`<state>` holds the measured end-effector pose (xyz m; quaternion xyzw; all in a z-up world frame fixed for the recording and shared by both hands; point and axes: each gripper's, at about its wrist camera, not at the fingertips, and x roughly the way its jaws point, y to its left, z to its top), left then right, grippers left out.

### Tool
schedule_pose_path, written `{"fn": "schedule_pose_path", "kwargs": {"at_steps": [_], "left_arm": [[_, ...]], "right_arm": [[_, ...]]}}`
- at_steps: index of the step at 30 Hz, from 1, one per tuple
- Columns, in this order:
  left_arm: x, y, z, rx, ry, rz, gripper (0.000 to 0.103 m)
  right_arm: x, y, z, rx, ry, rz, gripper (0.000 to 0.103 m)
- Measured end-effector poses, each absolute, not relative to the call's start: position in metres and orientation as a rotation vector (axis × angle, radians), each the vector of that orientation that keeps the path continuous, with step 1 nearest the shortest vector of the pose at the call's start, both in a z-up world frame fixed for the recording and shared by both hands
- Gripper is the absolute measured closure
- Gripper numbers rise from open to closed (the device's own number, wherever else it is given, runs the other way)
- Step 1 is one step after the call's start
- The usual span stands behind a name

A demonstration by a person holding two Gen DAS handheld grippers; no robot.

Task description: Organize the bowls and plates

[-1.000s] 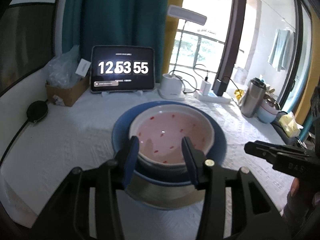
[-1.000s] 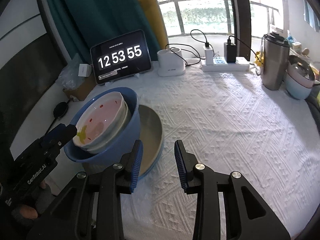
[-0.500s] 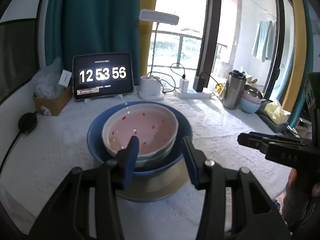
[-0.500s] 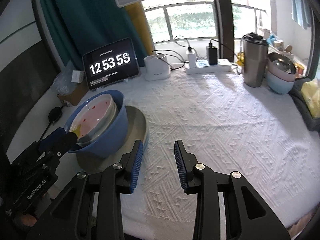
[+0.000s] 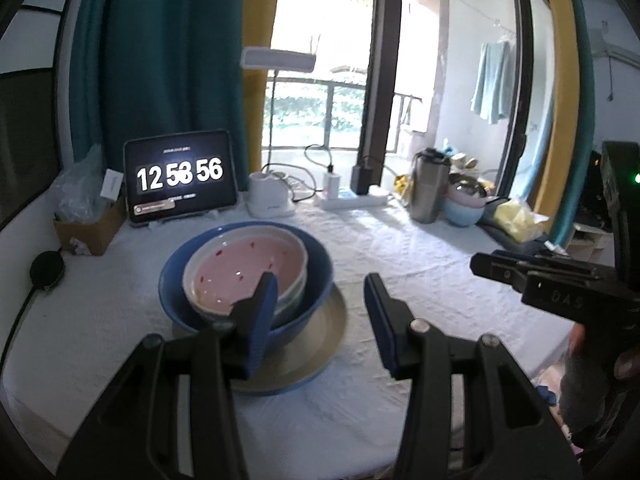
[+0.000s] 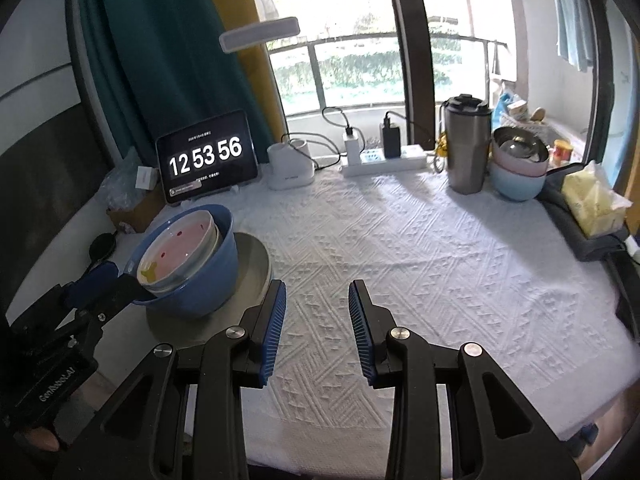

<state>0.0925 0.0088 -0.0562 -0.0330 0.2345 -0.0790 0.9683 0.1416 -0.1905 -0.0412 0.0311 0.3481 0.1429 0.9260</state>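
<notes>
My left gripper (image 5: pixel 320 300) gapes partly open with nothing between its pads, just before the blue bowl (image 5: pixel 304 280) nesting a pink-lined bowl (image 5: pixel 248 268) on a grey plate (image 5: pixel 320 344) near the tabletop's left edge, while my right gripper (image 6: pixel 317 304) hangs partly open, empty.

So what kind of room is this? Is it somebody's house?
Probably a home, a room beside a balcony. A table with a white cloth holds stacked bowls. Behind it are curtains, a glass door to a railed balcony, and a towel hung to dry.
</notes>
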Motion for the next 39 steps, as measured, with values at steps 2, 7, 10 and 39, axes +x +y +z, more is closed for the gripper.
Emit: {"fn": "schedule_pose_path", "kwargs": {"at_steps": [2,7,10,39], "left_arm": [[0.084,0.008,-0.051,-0.076,0.461,-0.173,0.055],[0.062,0.001,-0.038,-0.079,0.423,-0.208,0.032],[0.052,0.001,-0.033,-0.100,0.418,-0.221,0.031],[-0.035,0.001,0.029,0.052,0.117,-0.070,0.013]], "right_arm": [[0.134,-0.193,-0.037,0.055,0.696,0.282,0.068],[0.107,-0.202,-0.020,0.025,0.624,0.245,0.068],[0.094,-0.207,-0.014,0.019,0.600,0.238,0.068],[-0.003,-0.239,0.040,0.004,0.312,0.078,0.067]]}}
